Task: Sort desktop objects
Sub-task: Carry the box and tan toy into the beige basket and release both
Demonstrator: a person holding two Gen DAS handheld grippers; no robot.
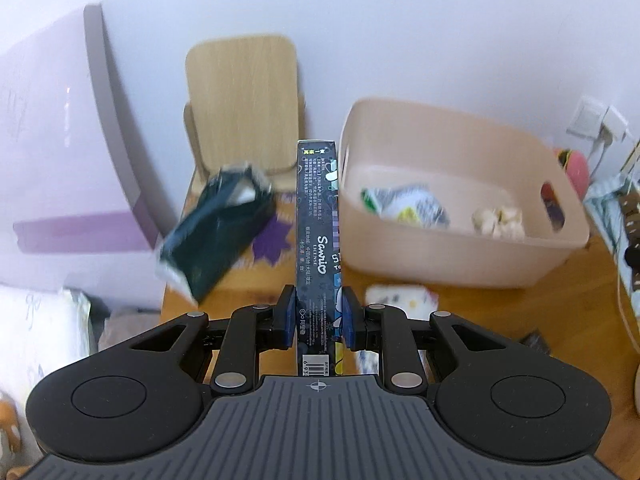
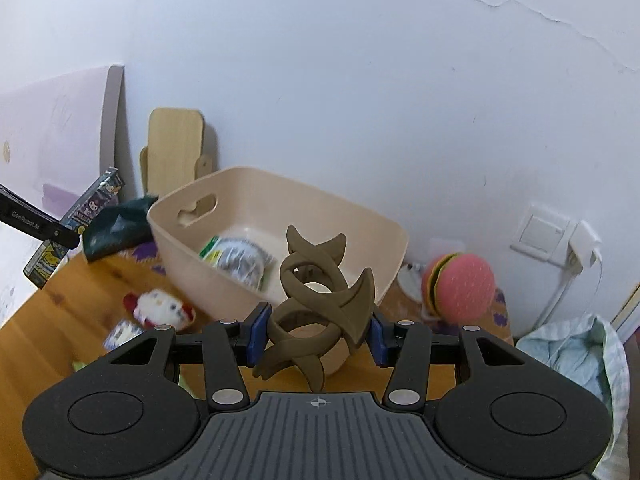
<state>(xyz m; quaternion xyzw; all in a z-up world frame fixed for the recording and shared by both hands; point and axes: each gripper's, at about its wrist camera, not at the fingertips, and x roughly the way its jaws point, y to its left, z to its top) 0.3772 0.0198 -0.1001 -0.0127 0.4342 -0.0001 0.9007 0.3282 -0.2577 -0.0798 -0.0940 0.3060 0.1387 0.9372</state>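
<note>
My left gripper [image 1: 318,316] is shut on a tall dark Sanrio box [image 1: 318,220], held edge-on above the wooden table, just left of the beige bin [image 1: 452,256]. The box and left gripper also show at the far left of the right wrist view [image 2: 76,224]. My right gripper [image 2: 318,336] is shut on a brown hair claw clip [image 2: 316,308], held above the table in front of the bin [image 2: 192,256]. The bin holds a snack packet [image 1: 408,204] and a small pale lump [image 1: 498,220].
A dark green pouch [image 1: 216,236] lies left of the box. A small plush toy [image 2: 160,308] and a printed packet [image 1: 402,300] lie on the table. A burger-shaped toy [image 2: 460,286] sits right of the bin. A wooden board [image 1: 244,100] leans on the wall. Cloth [image 2: 576,356] lies at the right.
</note>
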